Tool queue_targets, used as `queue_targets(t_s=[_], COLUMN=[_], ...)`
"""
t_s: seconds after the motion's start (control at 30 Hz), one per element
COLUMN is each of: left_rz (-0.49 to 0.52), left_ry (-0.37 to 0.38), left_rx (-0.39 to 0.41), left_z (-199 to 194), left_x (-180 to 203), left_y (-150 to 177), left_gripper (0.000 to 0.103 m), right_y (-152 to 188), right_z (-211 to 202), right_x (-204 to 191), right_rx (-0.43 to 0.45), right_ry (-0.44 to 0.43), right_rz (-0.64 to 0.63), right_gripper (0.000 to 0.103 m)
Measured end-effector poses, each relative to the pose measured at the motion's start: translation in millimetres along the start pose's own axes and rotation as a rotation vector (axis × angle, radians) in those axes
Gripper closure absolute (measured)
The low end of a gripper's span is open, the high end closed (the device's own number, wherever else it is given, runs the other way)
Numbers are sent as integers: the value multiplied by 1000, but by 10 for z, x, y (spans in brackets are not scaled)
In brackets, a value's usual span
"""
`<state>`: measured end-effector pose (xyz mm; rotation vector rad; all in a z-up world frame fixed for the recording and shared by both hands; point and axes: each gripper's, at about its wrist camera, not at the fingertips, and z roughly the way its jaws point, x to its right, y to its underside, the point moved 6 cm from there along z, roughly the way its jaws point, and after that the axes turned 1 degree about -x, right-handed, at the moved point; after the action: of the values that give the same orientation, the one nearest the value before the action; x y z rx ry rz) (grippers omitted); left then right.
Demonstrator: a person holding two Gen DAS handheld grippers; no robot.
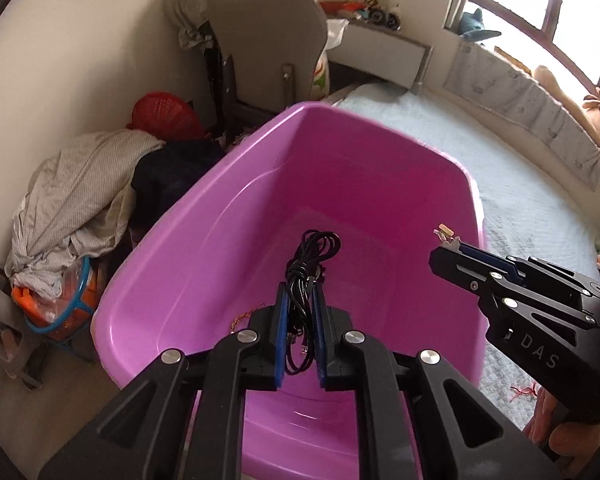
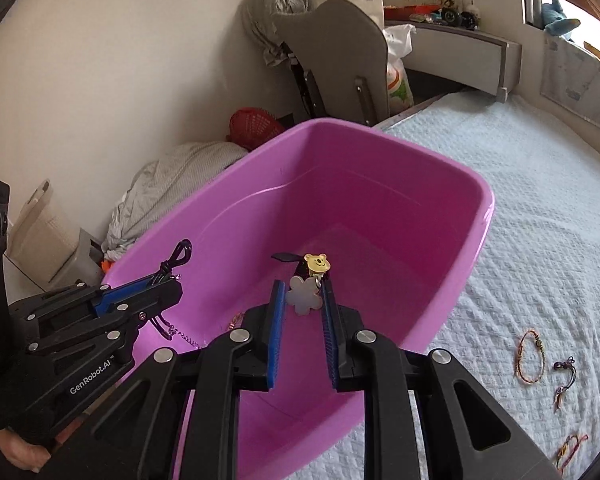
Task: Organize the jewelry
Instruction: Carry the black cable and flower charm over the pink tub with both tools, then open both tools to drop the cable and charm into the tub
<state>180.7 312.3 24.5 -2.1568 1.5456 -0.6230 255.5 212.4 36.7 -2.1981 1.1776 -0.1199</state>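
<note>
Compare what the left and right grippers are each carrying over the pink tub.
The left gripper is shut on a black cord necklace, a thin coiled bundle; the right gripper is shut on a charm piece: flat pale flower tag, yellow bear face. Black versus light colours. Both are pinched between blue pads above the pink tub.

Black cord necklace (image 1: 300, 280) and bear charm (image 2: 315, 263) hang over the pink tub (image 2: 440, 160).

A white quilted bed (image 2: 540, 240) carries a pink plastic tub (image 2: 476, 208) and three loose string bracelets (image 2: 531, 356).
</note>
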Motion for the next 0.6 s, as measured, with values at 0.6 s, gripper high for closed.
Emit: queue_targets(t_s=[0.6], left_rz=[-69], left_ry=[-42], left_rx=[-154], left_z=[538], left_x=[-264], left_y=[178], left_gripper=[86], right_y=[-10], right_z=[496], right_x=[40], right_rx=[-134], right_ry=[93], right_rz=[-23], right_gripper=[85])
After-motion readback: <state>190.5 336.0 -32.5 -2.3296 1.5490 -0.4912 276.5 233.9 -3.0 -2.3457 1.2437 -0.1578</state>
